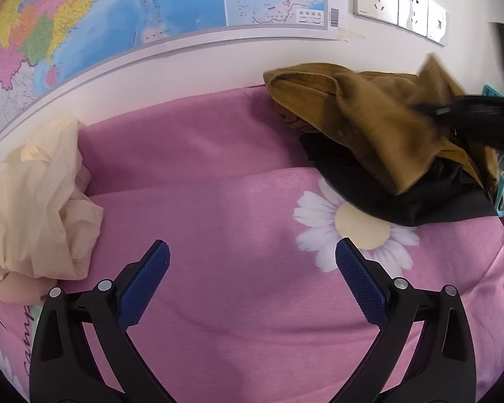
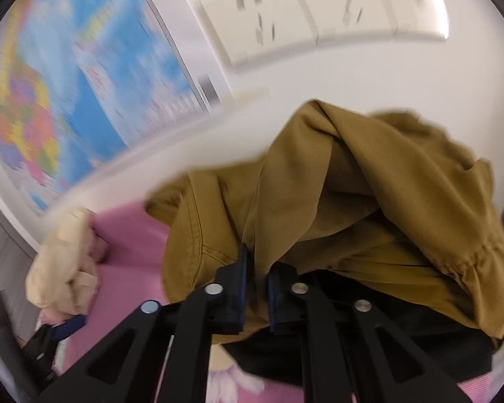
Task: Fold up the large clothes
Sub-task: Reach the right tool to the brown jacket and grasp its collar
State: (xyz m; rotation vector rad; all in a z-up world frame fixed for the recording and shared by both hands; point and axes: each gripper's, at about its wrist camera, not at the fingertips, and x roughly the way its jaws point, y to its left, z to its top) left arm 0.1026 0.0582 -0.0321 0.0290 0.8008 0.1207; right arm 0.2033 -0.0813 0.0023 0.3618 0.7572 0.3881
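**A:** What's ahead of your left claw?

**B:** My left gripper (image 1: 252,262) hangs with its jaws spread wide and nothing between them, over bare pink bedsheet (image 1: 218,174). Ahead and to its right, the mustard garment (image 1: 369,127) lies heaped on a black garment (image 1: 403,201). My other claw reaches into that heap from the right. A cream garment (image 1: 33,201) sits crumpled off to the left, probably waiting its turn.

**A:** And through the right one?

**B:** My right gripper (image 2: 255,288) has its jaws pinched together on a fold of the mustard garment (image 2: 352,184), which bunches up straight ahead of the pads. I'd say I hold it there to drag it onto the open sheet for spreading.
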